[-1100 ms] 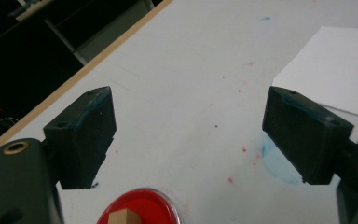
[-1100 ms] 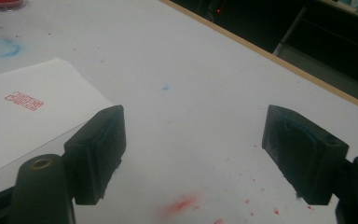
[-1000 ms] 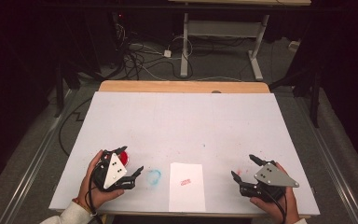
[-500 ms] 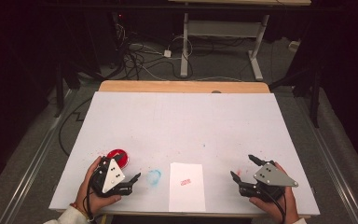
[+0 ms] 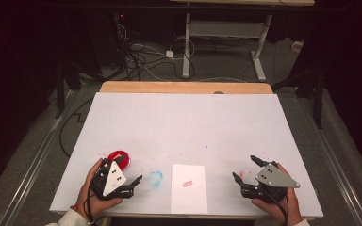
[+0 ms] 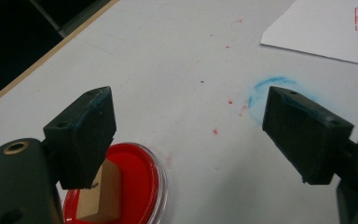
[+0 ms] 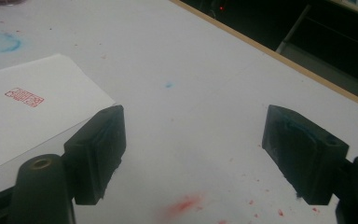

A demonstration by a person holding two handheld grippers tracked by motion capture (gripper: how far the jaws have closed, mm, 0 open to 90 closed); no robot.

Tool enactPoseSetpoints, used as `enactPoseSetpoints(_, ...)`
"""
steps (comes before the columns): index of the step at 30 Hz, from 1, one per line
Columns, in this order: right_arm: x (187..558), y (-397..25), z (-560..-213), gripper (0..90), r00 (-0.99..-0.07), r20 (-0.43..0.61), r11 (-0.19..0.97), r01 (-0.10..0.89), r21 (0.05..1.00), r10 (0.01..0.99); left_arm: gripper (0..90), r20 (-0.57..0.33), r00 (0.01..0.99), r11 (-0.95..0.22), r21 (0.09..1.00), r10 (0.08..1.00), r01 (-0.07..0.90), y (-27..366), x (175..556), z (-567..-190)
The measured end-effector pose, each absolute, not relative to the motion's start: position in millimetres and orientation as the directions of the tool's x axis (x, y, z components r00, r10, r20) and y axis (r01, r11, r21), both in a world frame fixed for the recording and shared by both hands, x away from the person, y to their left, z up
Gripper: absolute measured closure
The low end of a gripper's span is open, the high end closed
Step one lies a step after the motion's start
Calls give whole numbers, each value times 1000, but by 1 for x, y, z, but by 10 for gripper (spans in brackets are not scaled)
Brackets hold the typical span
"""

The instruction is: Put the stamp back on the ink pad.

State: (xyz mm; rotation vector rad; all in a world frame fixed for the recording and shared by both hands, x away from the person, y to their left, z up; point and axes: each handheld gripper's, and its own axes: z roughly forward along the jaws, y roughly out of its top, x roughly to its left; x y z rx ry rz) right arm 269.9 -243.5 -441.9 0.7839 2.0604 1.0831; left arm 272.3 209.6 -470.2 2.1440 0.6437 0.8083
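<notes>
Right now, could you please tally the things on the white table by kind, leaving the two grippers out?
Round red ink pad in a clear dish: 1
Small wooden stamp block standing on the pad: 1
White paper sheet bearing a red seal print: 1
Total: 3

Dark room, white table [image 5: 188, 117] lit from above.
I see grey floor [image 5: 42, 141], tangled cables [image 5: 141, 59], probably a white desk frame [image 5: 221, 30] behind.
</notes>
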Motion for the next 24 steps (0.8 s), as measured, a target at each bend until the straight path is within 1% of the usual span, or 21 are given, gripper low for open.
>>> enactPoseSetpoints(24, 272, -244, -443, 216, -596, -279, 477, 203, 855, 753, 169, 335, 701, -617, 764, 629, 188, 205, 273, -473)
